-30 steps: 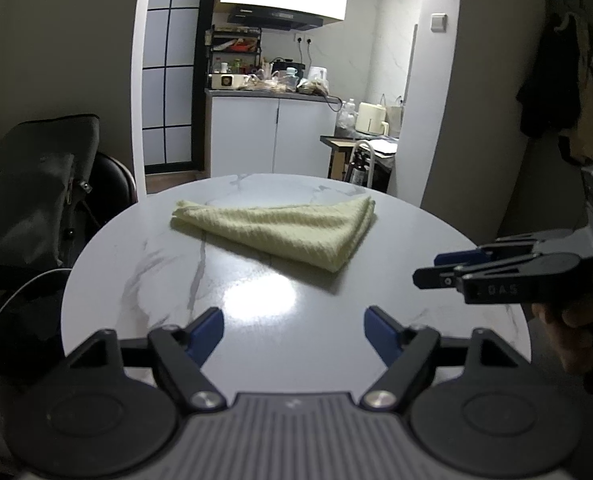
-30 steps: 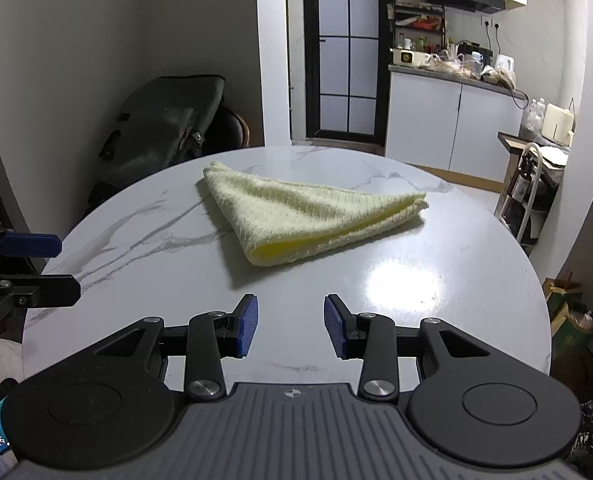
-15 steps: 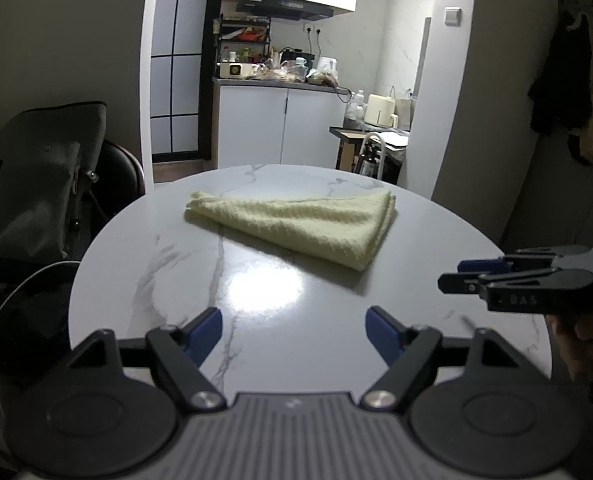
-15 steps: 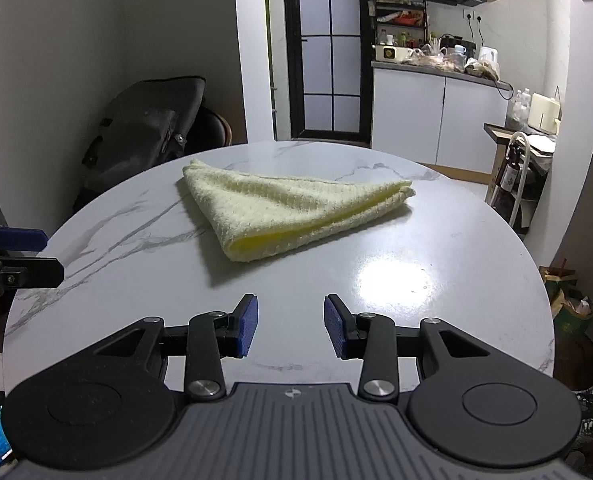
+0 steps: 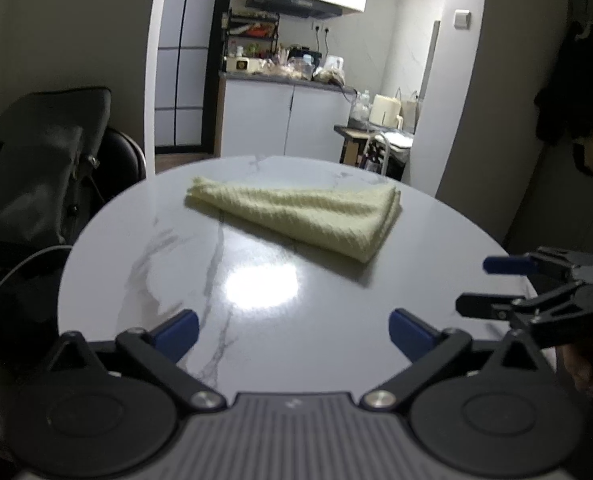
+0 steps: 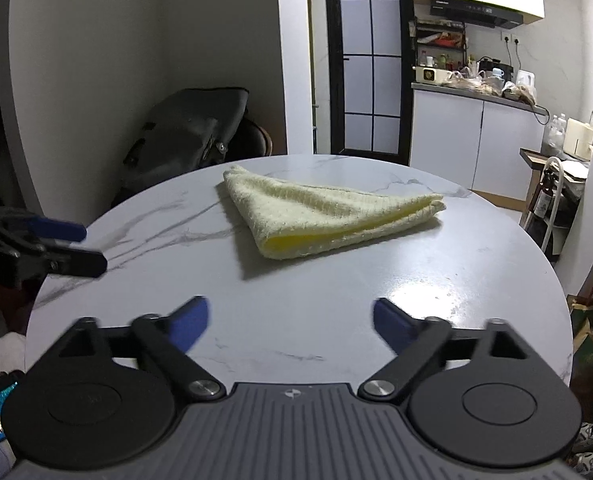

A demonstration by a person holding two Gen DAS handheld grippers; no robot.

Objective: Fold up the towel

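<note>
A pale yellow towel lies folded into a triangle on the round white marble table; it also shows in the right wrist view. My left gripper is open and empty, held over the near edge of the table, well short of the towel. My right gripper is open and empty, also over the near edge. Each gripper shows from the side in the other's view: the right one at the right edge, the left one at the left edge.
A dark bag rests on a chair behind the table's left side. A kitchen counter with white cabinets stands beyond. A small side shelf stands to the right. Dark coats hang on the right wall.
My right gripper has opened wide from a narrow gap. Both grippers have drawn back a little from the towel. The towel has not moved.
</note>
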